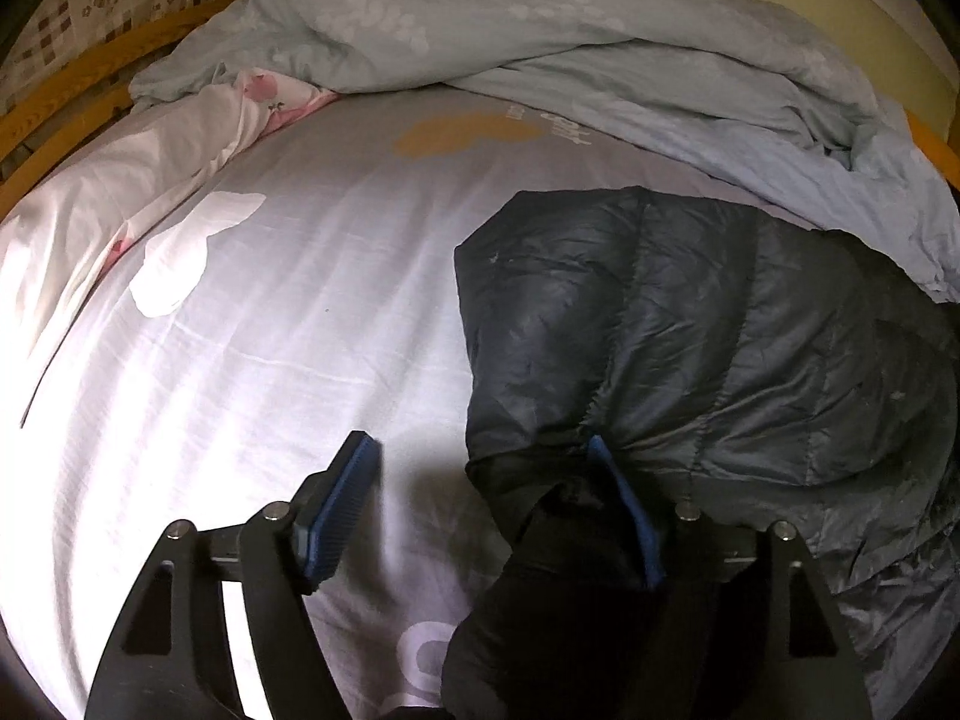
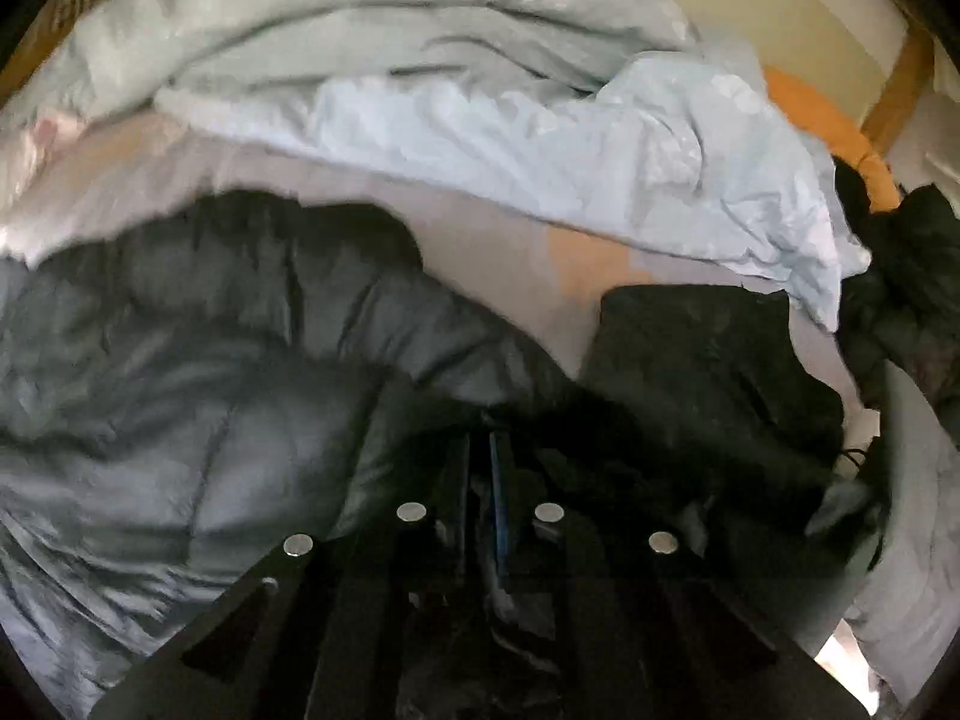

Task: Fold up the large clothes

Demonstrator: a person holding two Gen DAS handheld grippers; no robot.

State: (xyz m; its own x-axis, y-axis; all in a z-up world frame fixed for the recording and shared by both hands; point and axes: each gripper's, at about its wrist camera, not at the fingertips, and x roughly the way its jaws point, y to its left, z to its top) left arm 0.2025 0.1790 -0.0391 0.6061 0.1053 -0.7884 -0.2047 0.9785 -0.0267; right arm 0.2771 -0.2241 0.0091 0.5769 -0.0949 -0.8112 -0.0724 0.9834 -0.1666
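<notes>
A dark grey quilted puffer jacket (image 1: 708, 324) lies on the bed sheet (image 1: 288, 324), on the right of the left wrist view. My left gripper (image 1: 483, 450) is open, its blue pads wide apart; the right pad touches the jacket's near edge and a black cuff or hem piece (image 1: 564, 546) lies between the fingers. In the right wrist view the jacket (image 2: 198, 396) fills the left and middle. My right gripper (image 2: 480, 450) is shut on a dark fold of the jacket, its fingers close together and partly buried in fabric.
A crumpled pale blue duvet (image 1: 540, 30) lies across the far side of the bed, also in the right wrist view (image 2: 456, 120). A white and pink pillow (image 1: 120, 222) sits at left. An orange wooden bed frame (image 1: 78, 72) edges the bed. More dark clothing (image 2: 900, 276) lies at right.
</notes>
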